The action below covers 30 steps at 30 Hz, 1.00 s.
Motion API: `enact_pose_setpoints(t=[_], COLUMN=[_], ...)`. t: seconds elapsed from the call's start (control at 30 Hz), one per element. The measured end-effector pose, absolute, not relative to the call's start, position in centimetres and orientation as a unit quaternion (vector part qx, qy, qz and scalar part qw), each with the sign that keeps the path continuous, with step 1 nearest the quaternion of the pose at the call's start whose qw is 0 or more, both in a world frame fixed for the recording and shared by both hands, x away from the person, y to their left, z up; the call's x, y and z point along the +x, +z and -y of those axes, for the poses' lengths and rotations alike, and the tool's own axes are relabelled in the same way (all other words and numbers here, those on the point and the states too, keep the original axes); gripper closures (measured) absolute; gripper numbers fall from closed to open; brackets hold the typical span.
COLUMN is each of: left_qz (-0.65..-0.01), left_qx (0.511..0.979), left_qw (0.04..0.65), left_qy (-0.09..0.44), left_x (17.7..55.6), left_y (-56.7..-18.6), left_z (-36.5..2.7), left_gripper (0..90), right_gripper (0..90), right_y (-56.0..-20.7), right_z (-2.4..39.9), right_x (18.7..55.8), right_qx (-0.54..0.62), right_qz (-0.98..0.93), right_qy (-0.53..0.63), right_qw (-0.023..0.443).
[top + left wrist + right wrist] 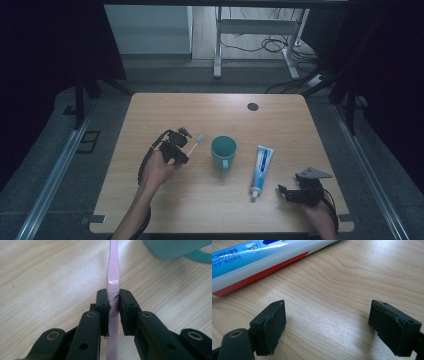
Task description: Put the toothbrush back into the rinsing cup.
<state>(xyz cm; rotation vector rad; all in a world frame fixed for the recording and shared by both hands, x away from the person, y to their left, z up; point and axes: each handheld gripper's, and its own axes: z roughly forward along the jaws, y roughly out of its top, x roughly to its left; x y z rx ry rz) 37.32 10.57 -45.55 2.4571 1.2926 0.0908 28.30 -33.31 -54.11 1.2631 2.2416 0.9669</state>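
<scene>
A pink toothbrush [113, 275] is clamped by its handle between the pads of my left gripper [113, 302]. In the high view the left gripper [181, 145] holds the toothbrush [195, 144] off the table, its head pointing up and right toward a teal mug [223, 151]. The mug's rim and handle [175, 250] are blurred at the top right of the left gripper view. A blue, white and red toothpaste tube [261, 170] lies right of the mug. My right gripper [287, 192] rests near the front right edge, its jaws wide apart over bare wood [327, 315], with the tube [262, 260] just beyond them.
The wooden table [210, 115] has a dark round grommet [253, 106] near its back edge. Beyond the table are a desk frame and loose cables [270, 45] on the floor. Dark curtains stand on both sides.
</scene>
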Motion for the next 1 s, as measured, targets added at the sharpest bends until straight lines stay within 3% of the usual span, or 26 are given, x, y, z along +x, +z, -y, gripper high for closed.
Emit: enact_pose_setpoints(t=[1.0], left_qz=[-0.393], left_qx=[0.859], left_qw=[0.308], left_qy=[0.108], left_x=[35.6], left_y=[-41.8], left_z=[-10.2], left_gripper=[78.9], right_gripper=[14.4], right_y=[-54.1], right_z=[33.3], right_x=[28.3], right_qx=[0.450], right_qz=[-0.800], right_qy=[0.345], right_qw=[0.196])
